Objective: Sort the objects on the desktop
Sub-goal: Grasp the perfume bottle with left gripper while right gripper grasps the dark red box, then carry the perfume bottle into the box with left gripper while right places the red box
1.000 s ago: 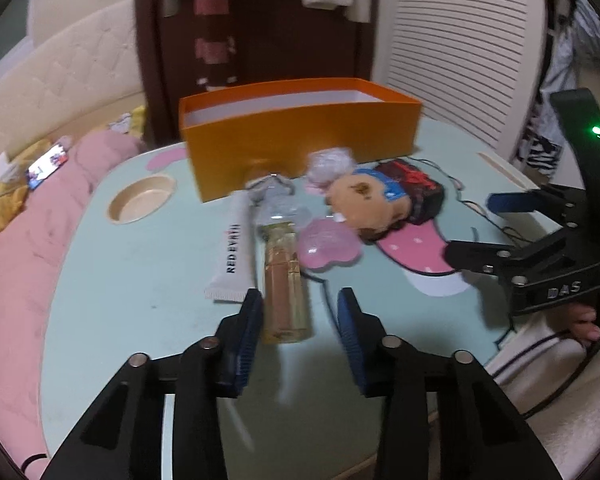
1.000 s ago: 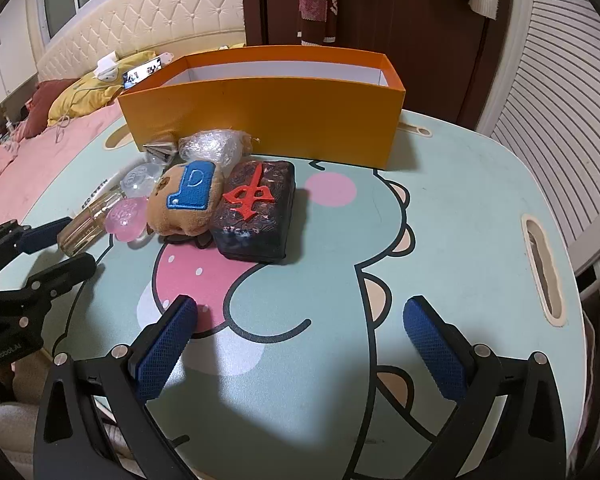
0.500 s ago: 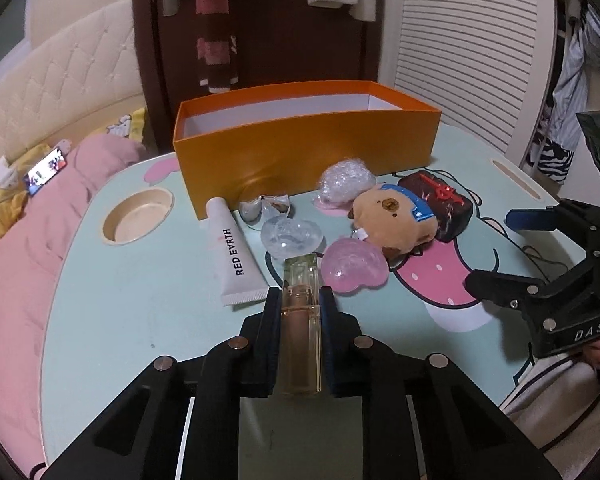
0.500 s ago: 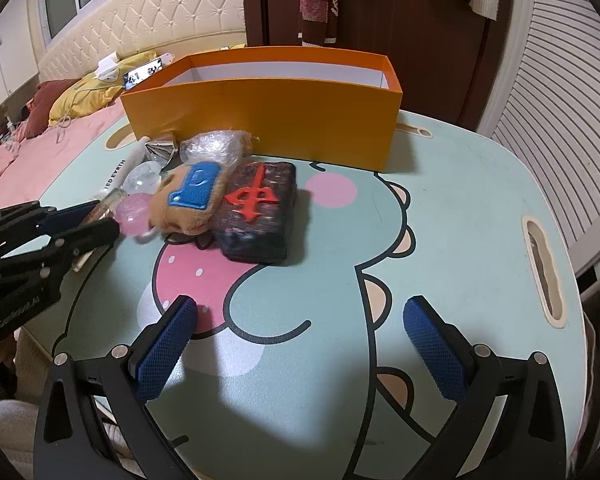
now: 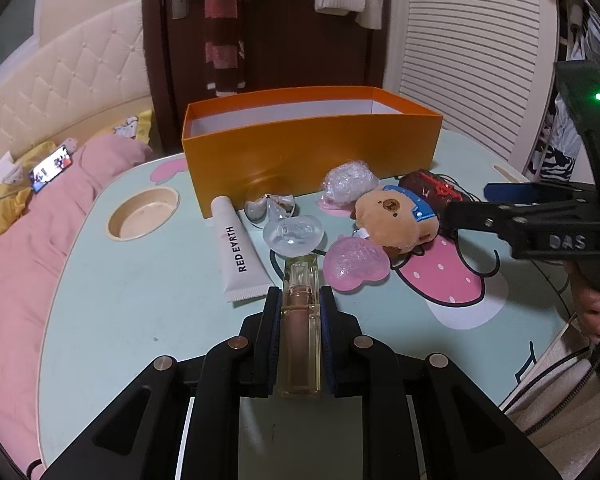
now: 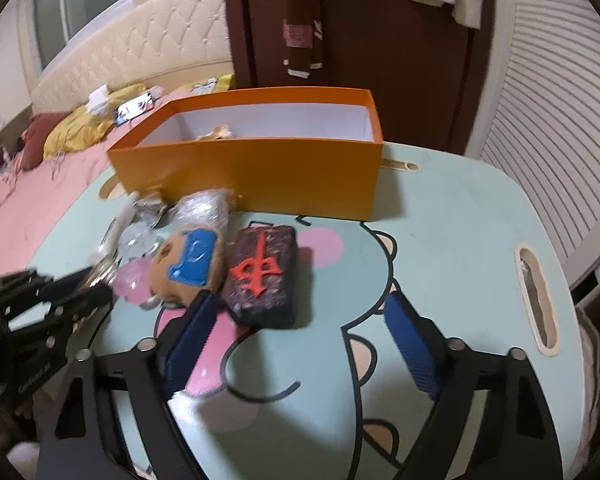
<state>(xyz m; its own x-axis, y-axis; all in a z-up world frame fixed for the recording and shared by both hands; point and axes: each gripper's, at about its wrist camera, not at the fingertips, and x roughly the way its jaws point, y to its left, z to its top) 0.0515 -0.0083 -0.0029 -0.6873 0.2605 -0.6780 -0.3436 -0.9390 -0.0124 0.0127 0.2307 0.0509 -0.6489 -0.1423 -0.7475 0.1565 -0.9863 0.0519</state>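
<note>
My left gripper (image 5: 300, 300) is shut on a clear bottle of yellowish liquid (image 5: 300, 320), held lengthwise between the pads, low over the mint table (image 5: 120, 320). My right gripper (image 6: 300, 308) is open and its jaws are closing. The near end of a dark block with a red symbol (image 6: 262, 276) lies between them, untouched by the right pad. Beside the block sit a plush bear (image 6: 188, 268), a pink heart (image 5: 356, 264), a clear heart (image 5: 294, 236) and a white tube (image 5: 240, 252). Behind them stands an orange box (image 6: 252, 176).
A wrapped ball (image 5: 348, 180) lies against the box front. A small pale object (image 6: 216, 133) rests inside the box. The table has a round cup recess (image 5: 144, 214) at left and a slot handle (image 6: 536, 296) at right. Pink bedding (image 5: 16, 260) borders the left edge.
The left jaws closed on the bottle, which now sits deep between them. The right gripper came nearer the dark block and its jaws narrowed.
</note>
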